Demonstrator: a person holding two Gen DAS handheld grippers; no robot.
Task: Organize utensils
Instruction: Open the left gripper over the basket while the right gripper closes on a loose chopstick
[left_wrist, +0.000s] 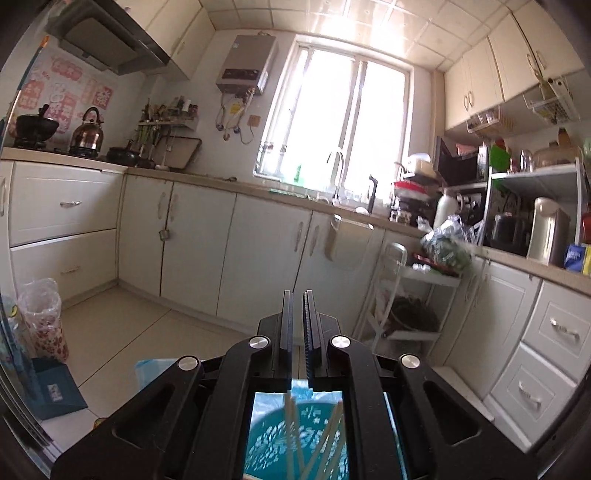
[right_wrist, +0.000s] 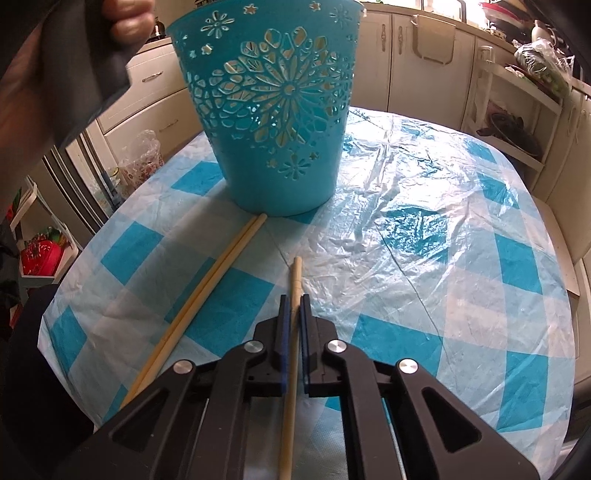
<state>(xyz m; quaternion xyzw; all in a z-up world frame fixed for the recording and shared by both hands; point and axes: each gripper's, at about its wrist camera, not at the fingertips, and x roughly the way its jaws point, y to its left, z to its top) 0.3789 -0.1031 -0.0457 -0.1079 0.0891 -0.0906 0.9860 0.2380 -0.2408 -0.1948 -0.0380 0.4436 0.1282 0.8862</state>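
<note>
A teal cut-out basket (right_wrist: 273, 110) stands upright on the blue-and-white checked tablecloth (right_wrist: 424, 221). My right gripper (right_wrist: 294, 300) is shut on a single wooden chopstick (right_wrist: 295, 273) that lies on the cloth and points toward the basket. Left of it lies a pair of chopsticks (right_wrist: 207, 291), its far end touching the basket's base. My left gripper (left_wrist: 298, 295) is shut and empty, held above the basket (left_wrist: 269, 443) and pointing out across the kitchen. Several chopsticks (left_wrist: 289, 424) lean inside that basket, seen from above under the gripper body.
A person's hand (right_wrist: 125, 18) and dark sleeve fill the upper left of the right wrist view. White cabinets (left_wrist: 192, 251) line the walls. A white trolley (left_wrist: 406, 295) stands at the right, a bag-lined bin (left_wrist: 44, 314) on the floor at the left.
</note>
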